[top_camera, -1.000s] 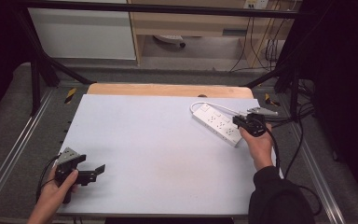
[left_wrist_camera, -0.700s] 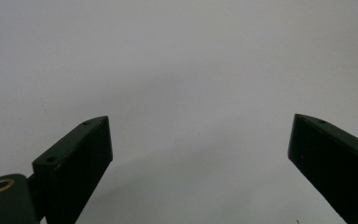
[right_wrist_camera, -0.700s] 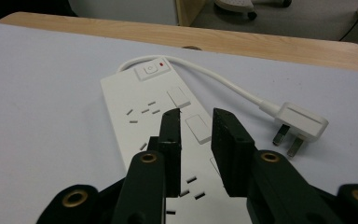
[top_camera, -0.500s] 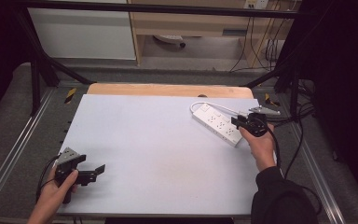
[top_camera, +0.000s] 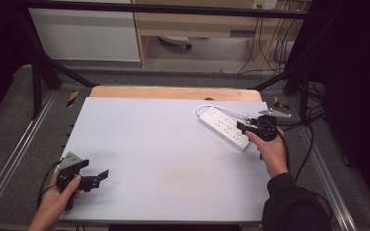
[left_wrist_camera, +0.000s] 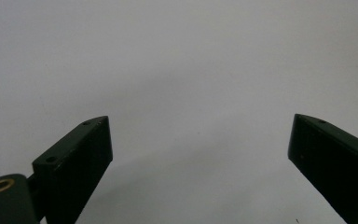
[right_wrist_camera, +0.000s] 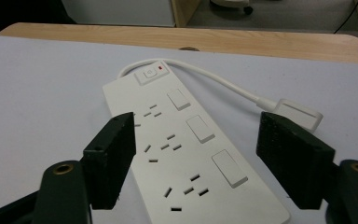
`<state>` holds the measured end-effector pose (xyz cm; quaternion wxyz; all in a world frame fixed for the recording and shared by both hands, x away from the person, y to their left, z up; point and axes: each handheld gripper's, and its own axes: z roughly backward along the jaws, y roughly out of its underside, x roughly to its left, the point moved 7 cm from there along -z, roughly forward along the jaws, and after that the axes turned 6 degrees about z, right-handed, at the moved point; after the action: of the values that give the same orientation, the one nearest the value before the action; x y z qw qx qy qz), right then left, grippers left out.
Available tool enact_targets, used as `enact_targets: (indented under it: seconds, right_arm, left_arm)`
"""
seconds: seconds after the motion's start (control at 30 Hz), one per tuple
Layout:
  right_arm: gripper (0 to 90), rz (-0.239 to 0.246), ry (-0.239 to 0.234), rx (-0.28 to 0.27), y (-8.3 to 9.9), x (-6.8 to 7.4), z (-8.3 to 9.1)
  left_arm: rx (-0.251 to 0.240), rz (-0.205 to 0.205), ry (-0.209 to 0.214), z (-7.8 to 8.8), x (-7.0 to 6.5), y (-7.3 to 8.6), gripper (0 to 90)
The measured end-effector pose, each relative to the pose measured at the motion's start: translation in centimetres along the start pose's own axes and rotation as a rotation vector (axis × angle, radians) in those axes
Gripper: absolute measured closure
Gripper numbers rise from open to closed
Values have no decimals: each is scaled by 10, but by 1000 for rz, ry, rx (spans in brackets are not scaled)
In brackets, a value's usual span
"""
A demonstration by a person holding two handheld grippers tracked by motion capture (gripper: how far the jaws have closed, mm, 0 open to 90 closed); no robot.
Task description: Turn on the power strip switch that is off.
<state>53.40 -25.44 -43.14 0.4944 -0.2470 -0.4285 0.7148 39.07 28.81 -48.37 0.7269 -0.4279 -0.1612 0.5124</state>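
A white power strip (top_camera: 224,127) lies flat at the right of the pale table (top_camera: 173,144), its white cable (right_wrist_camera: 214,77) curling to a flat plug (right_wrist_camera: 298,114). It has three rows of sockets, three rocker switches and a main switch with a red light (right_wrist_camera: 151,72). My right gripper (top_camera: 248,126) hovers open at the strip's near end. In the right gripper view its jaws (right_wrist_camera: 196,126) stand wide to either side of the strip (right_wrist_camera: 186,140), with nothing held. My left gripper (top_camera: 99,178) rests open at the table's front left, over bare surface (left_wrist_camera: 200,121).
A wooden strip (top_camera: 173,92) edges the table's far side. Metal rails (top_camera: 14,159) run along both sides. Black cables (top_camera: 303,144) trail off the right edge by the person's sleeve (top_camera: 294,207). White cabinets and a wooden shelf stand beyond.
The right hand has shifted only slightly at the strip's near end. The left gripper has stayed where it was.
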Motion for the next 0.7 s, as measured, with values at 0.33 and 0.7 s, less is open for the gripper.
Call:
enact_targets:
  seconds: [0.33,0.7]
  right_arm:
    - [63,-23,4,-15,-5,2,10]
    - [37,20,14,-105,-16,13,34]
  left_arm:
    - [1,-2,0,0,0,0,64]
    - [0,0,-1,1,0,0,64]
